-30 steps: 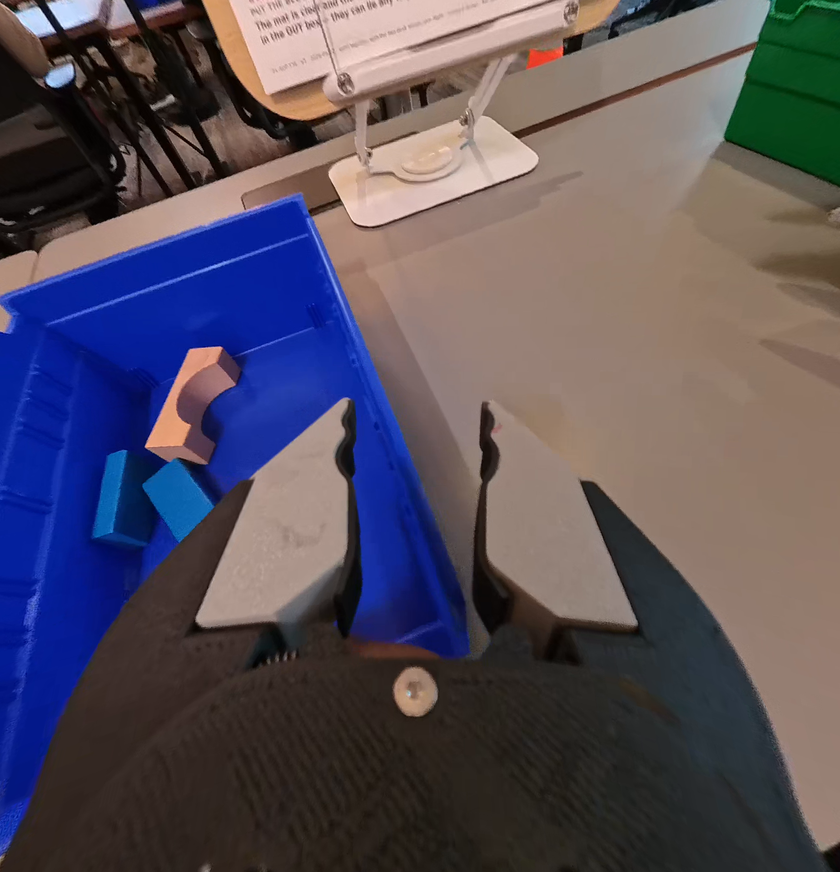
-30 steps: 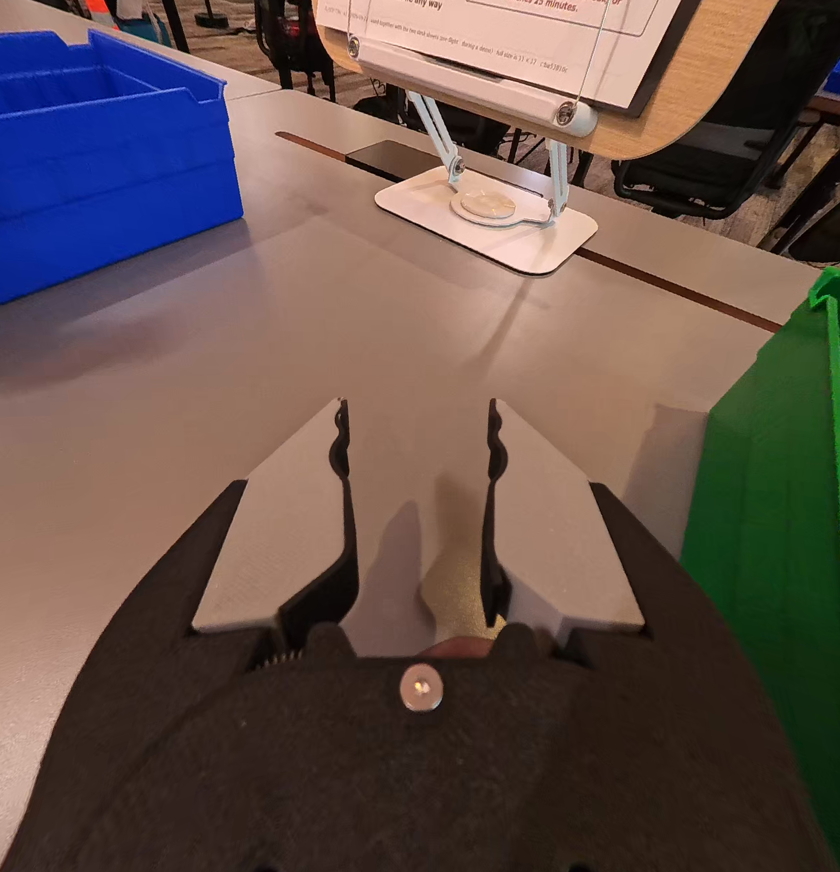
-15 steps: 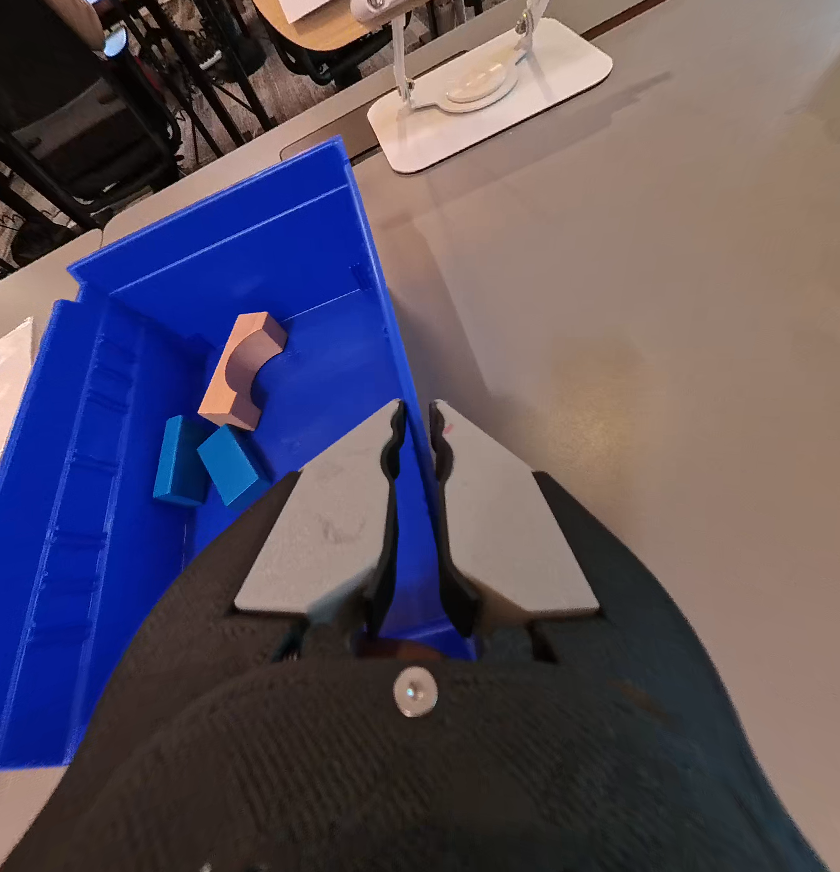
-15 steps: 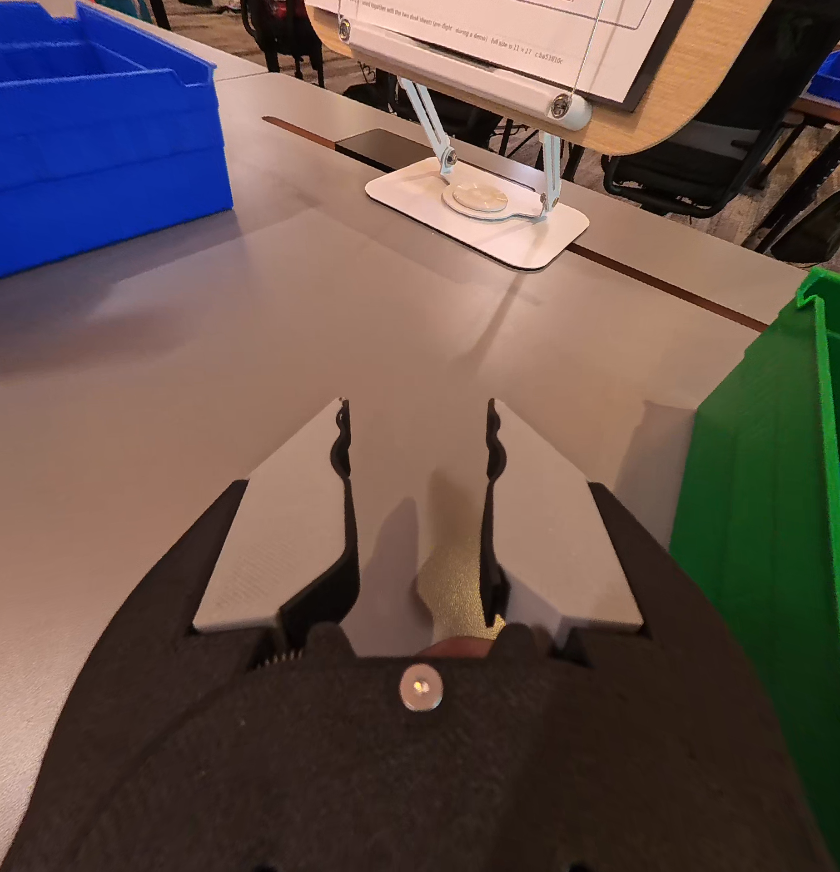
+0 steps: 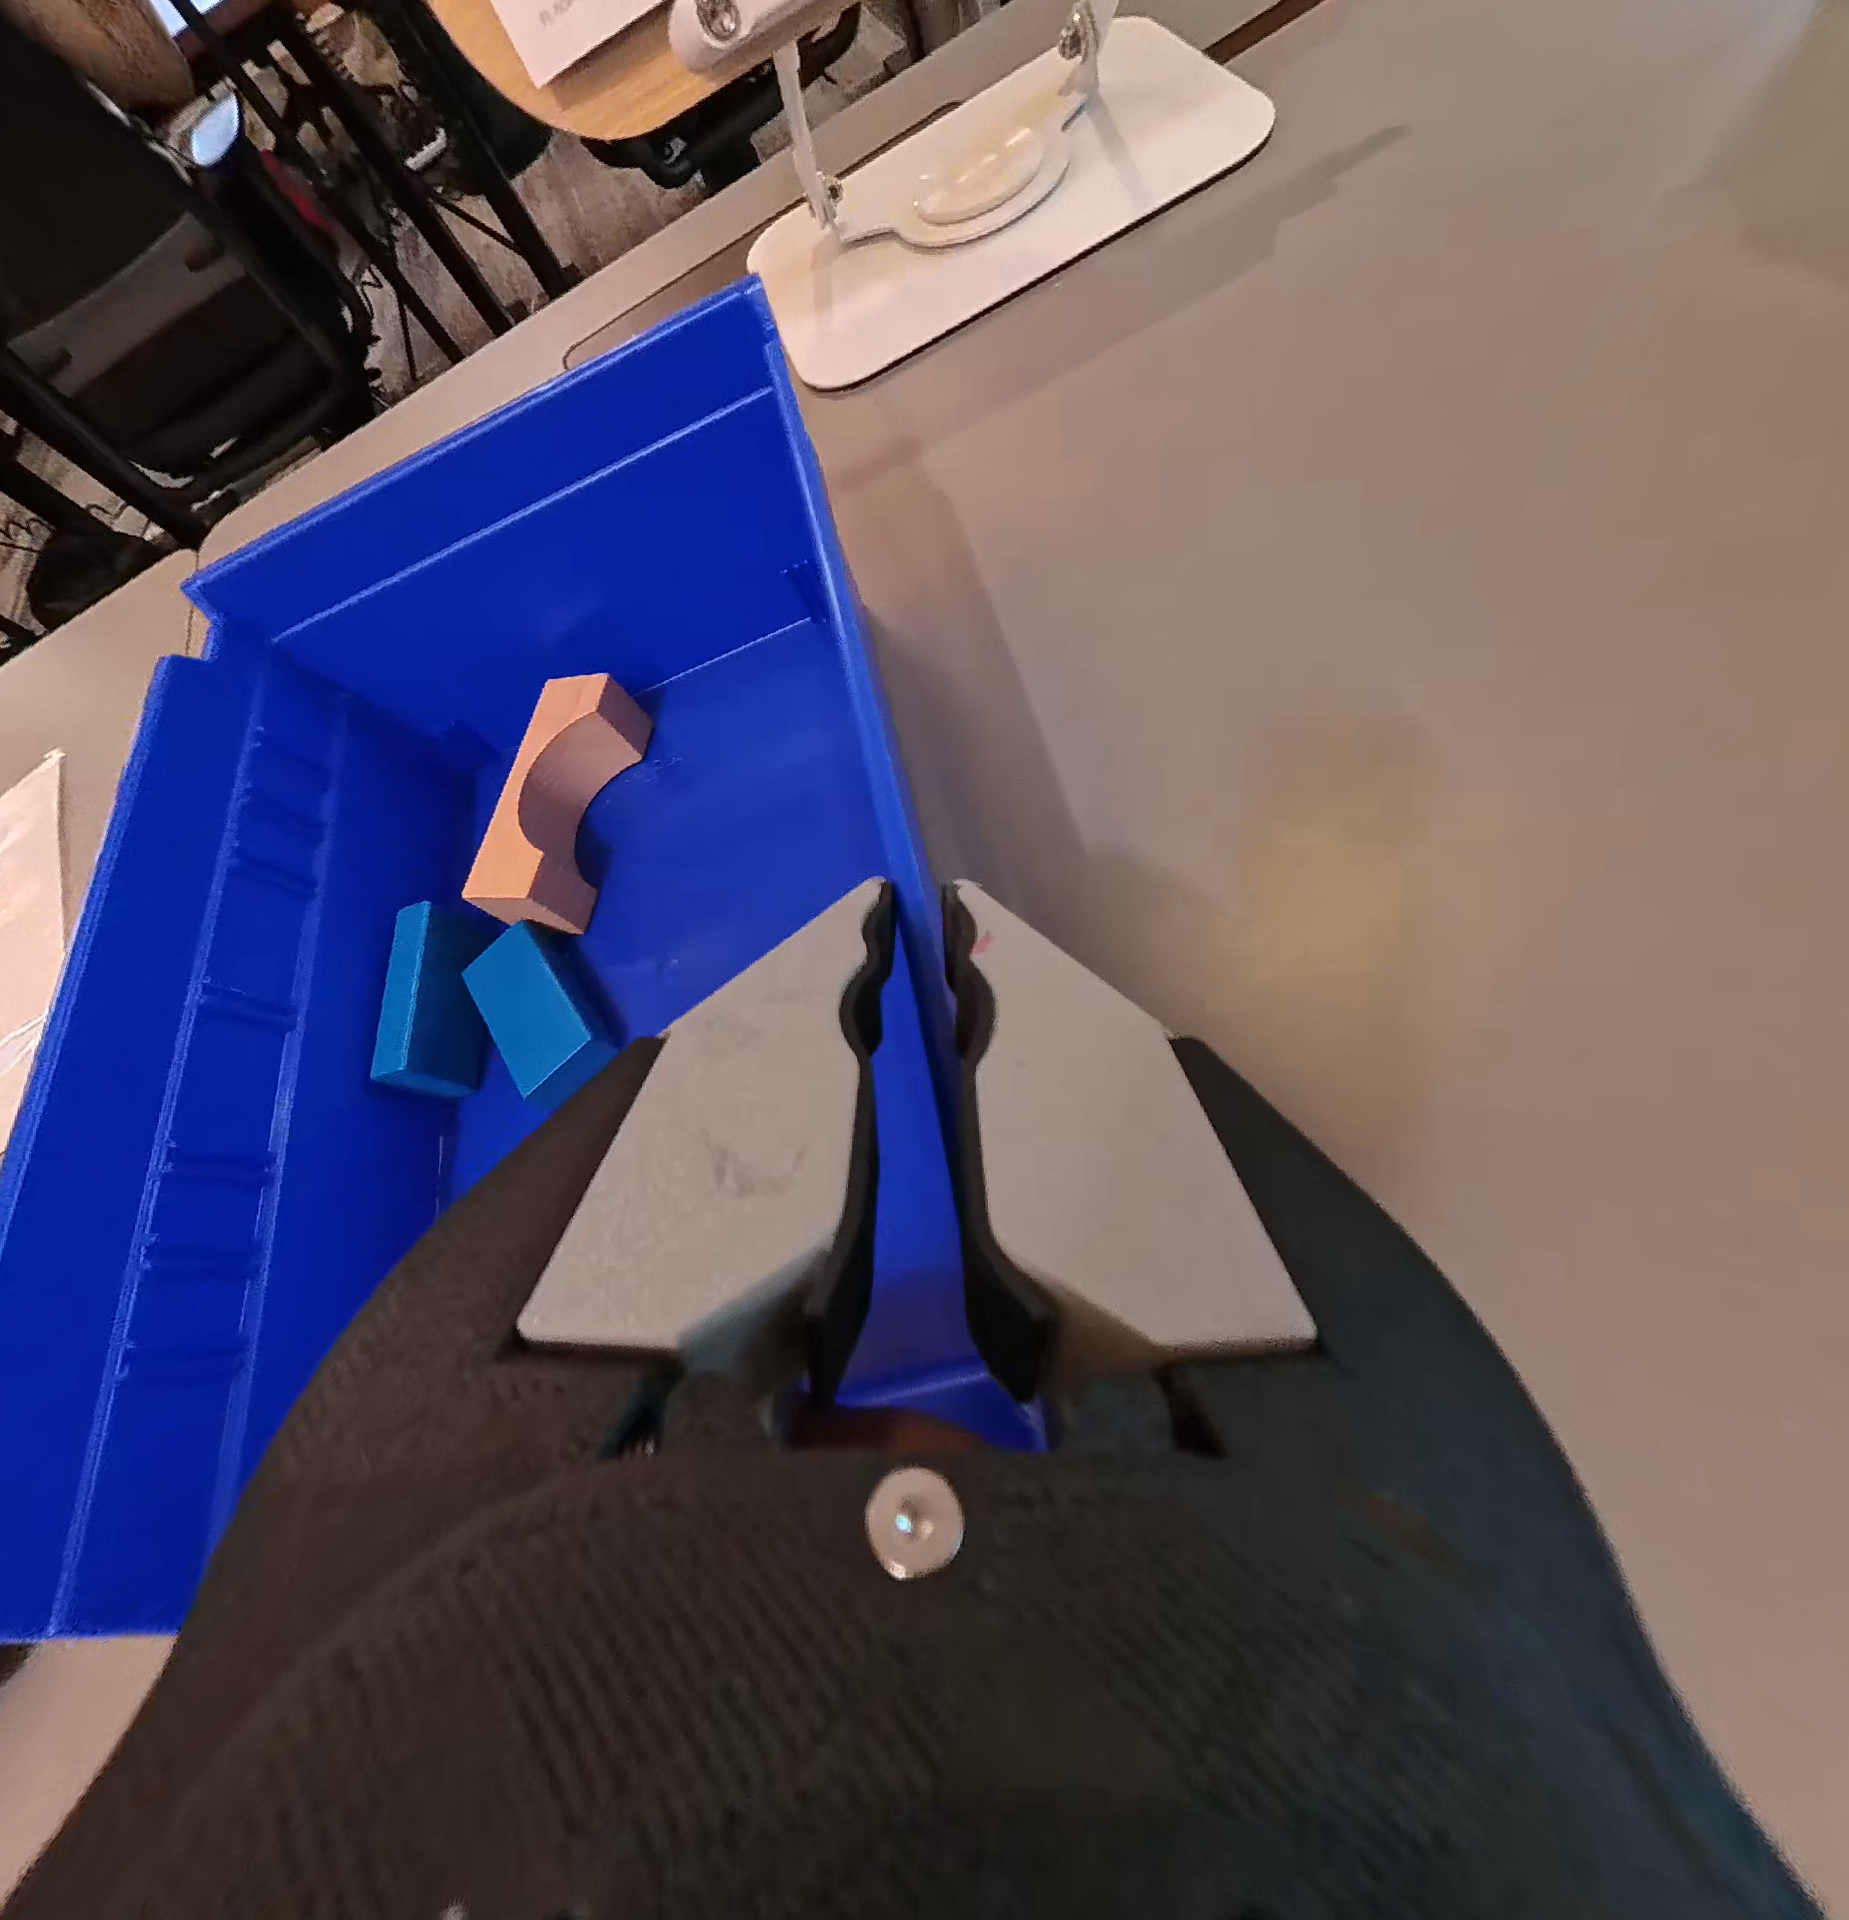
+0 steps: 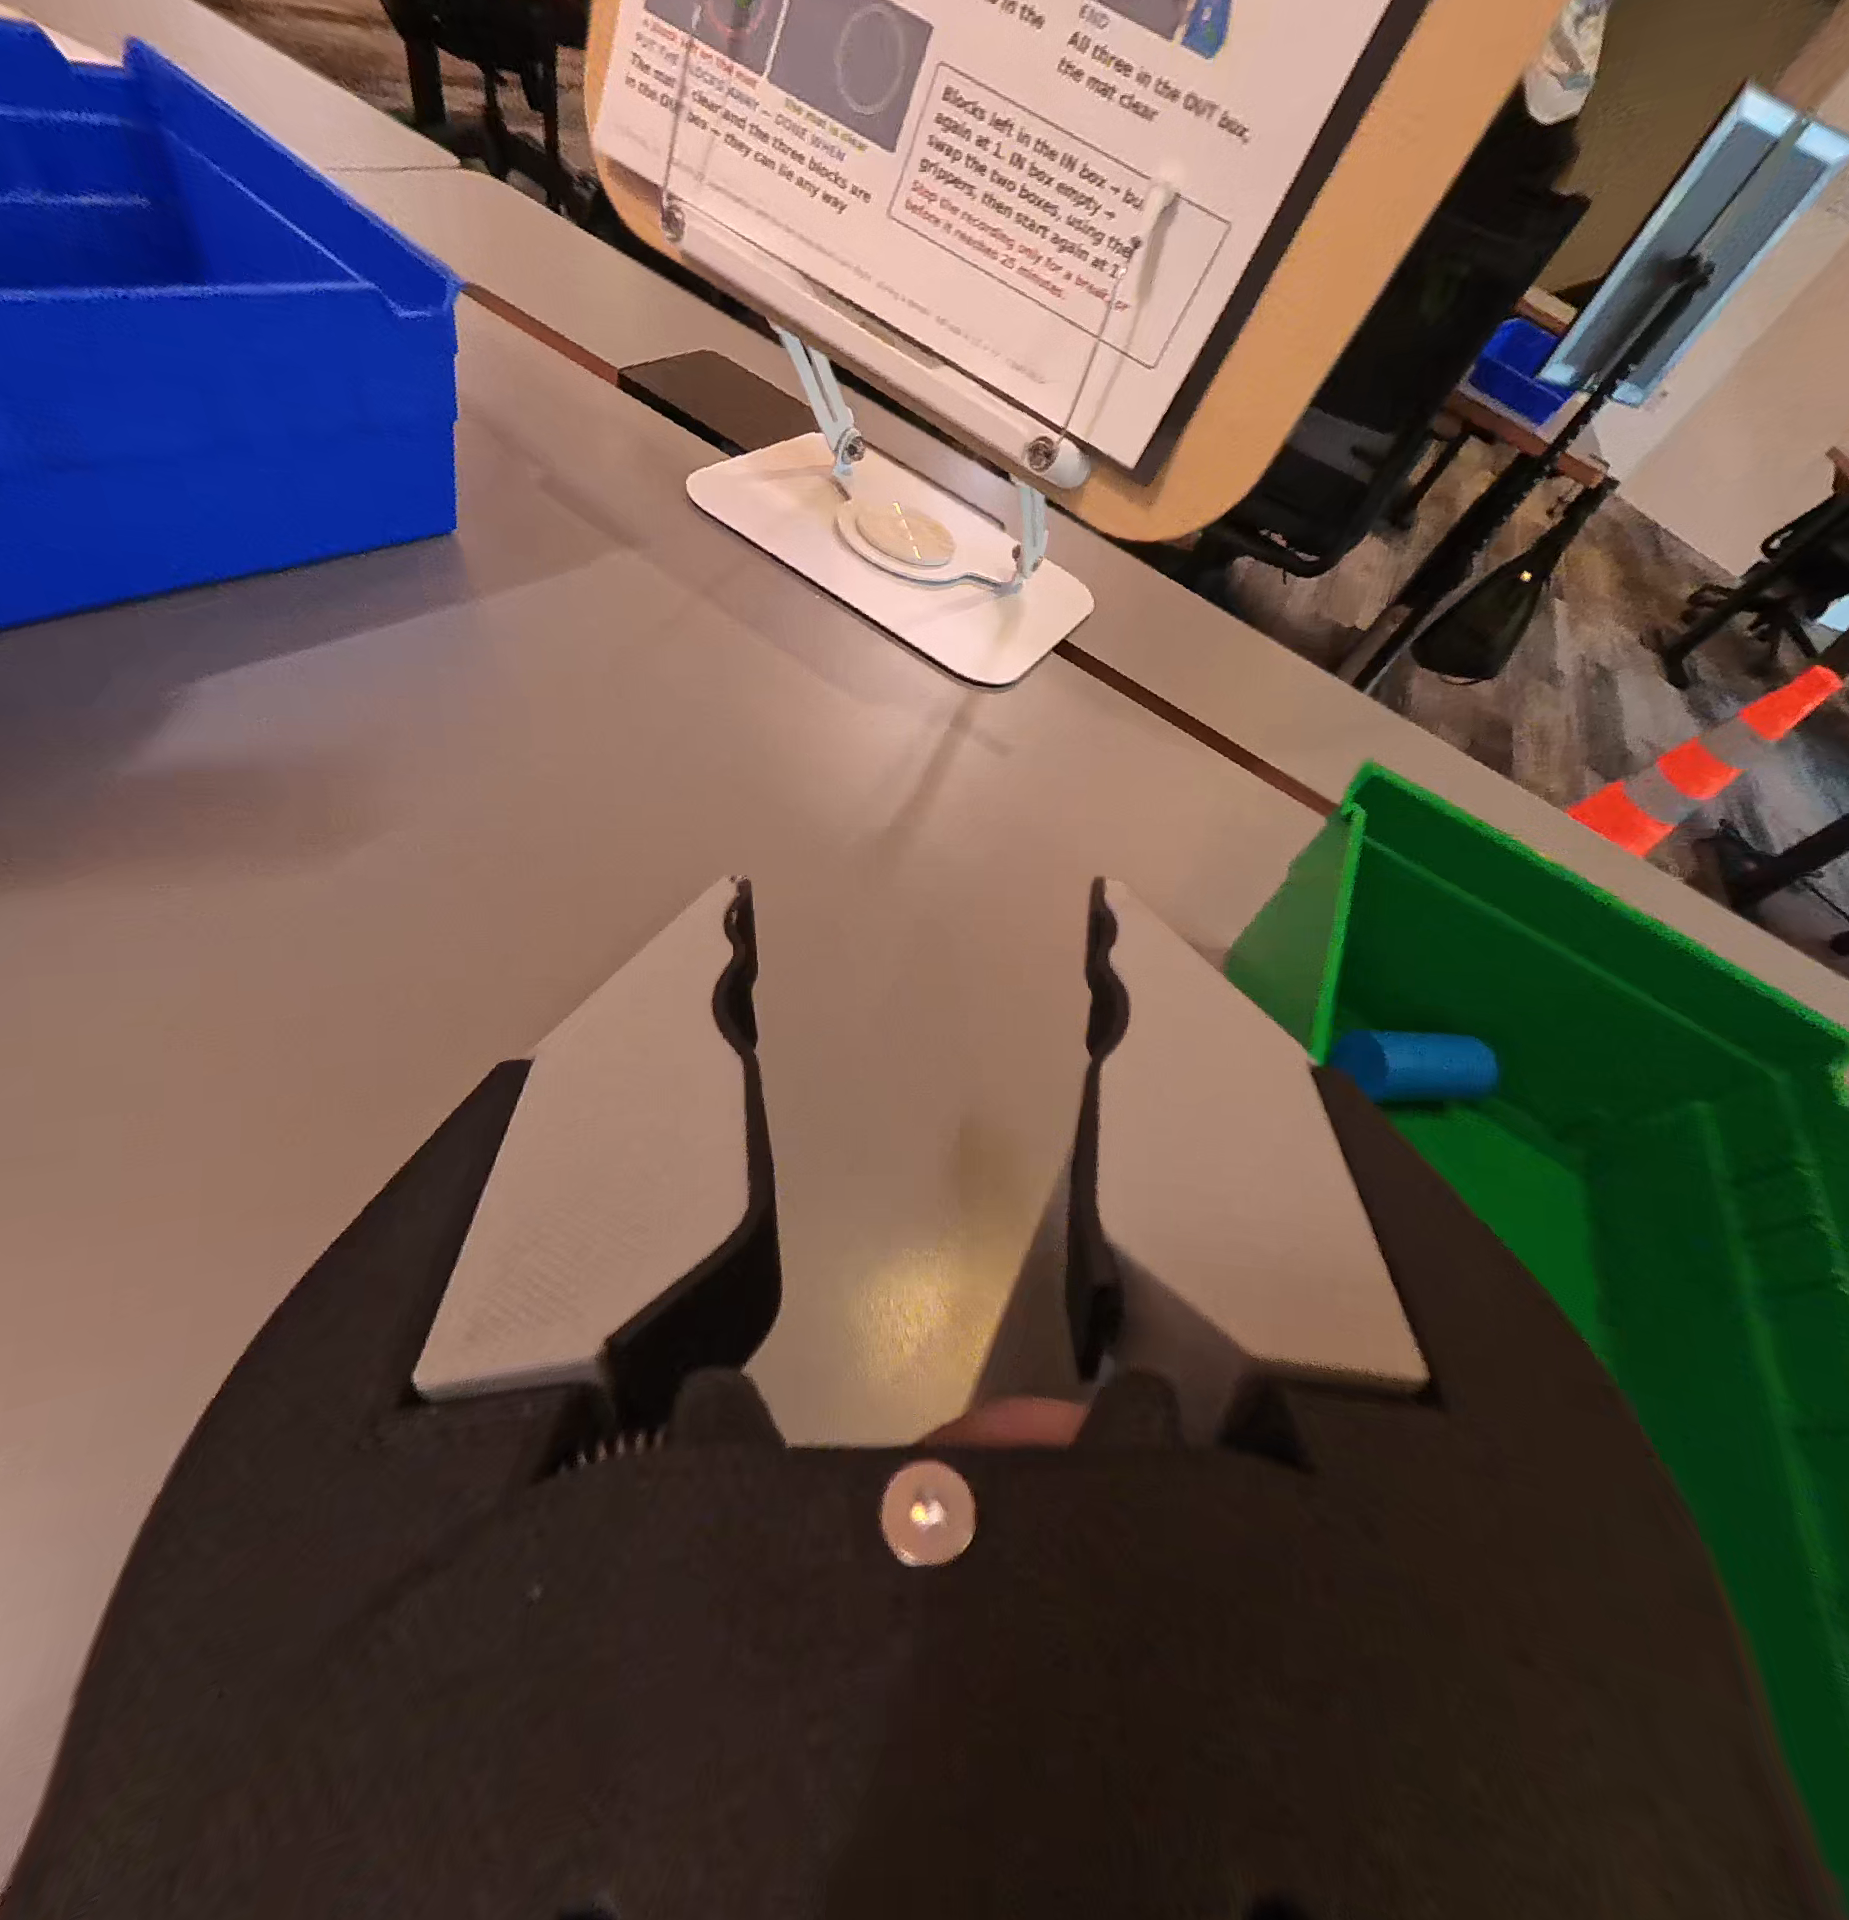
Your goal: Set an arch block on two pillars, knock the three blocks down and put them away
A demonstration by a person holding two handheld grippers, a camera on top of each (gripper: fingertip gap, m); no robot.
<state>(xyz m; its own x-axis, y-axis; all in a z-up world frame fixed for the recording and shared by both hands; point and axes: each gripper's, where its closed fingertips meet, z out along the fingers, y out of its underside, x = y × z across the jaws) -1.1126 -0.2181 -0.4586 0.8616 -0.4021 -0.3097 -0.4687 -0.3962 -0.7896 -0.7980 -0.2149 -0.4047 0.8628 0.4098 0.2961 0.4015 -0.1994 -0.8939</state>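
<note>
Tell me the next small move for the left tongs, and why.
Probably drag the blue bin a little by its wall: the left tongs are closed around that wall, and the arch block and both blue blocks already lie inside.

Dim, warm glare — edges perhaps blurred.

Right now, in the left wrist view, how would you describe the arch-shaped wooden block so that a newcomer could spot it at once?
Find the large blue plastic bin on the grey table, left of the gripper. Three blocks lie on its floor; the arch block is the one farthest from the camera. It alone is tan bare wood with a half-round notch cut into one long side, while the two blue rectangular blocks beside it are plain.
</note>
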